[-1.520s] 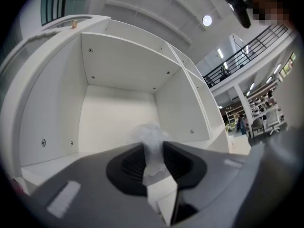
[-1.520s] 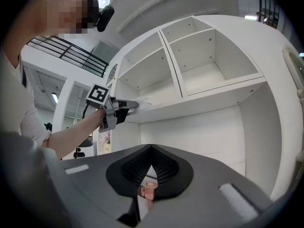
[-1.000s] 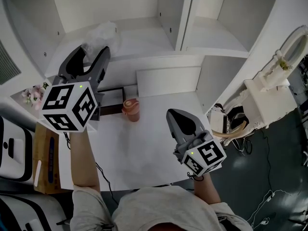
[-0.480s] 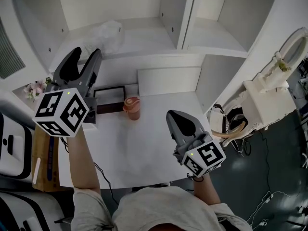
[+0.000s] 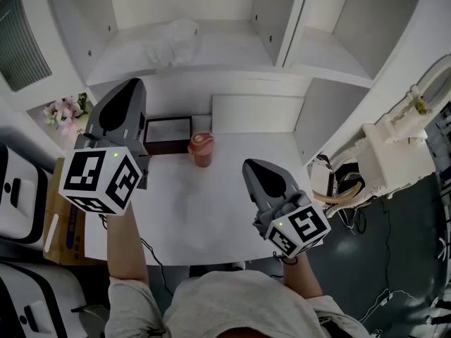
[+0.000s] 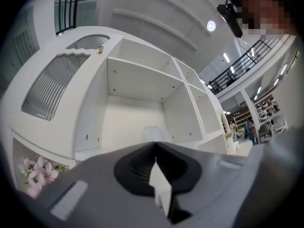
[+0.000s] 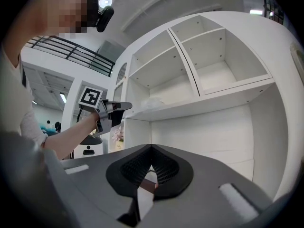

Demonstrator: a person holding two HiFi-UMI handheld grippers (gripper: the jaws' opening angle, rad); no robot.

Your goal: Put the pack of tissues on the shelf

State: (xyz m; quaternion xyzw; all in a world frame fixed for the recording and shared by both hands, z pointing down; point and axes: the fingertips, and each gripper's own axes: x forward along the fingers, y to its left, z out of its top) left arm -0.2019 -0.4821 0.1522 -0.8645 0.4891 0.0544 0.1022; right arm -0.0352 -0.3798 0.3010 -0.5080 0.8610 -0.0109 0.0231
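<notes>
- Your left gripper [image 5: 132, 84] has just been closing its fingers. They meet tip to tip with nothing between them.
- The pack of tissues [image 5: 171, 39] lies on the shelf [image 5: 232, 48], straight ahead of those fingers and a little above them, apart from the tips.
- Its long side seems to run along the shelf's front edge, across the line your left fingers point, though the crumpled wrap makes this uncertain.
- Your right gripper [image 5: 255, 166] is also closed and empty, low over the surface [image 5: 211, 217]. The pack is well ahead, up and to its left, so your left hand is nearer.
- I judge the placing done; only drawing clear remains.
</notes>
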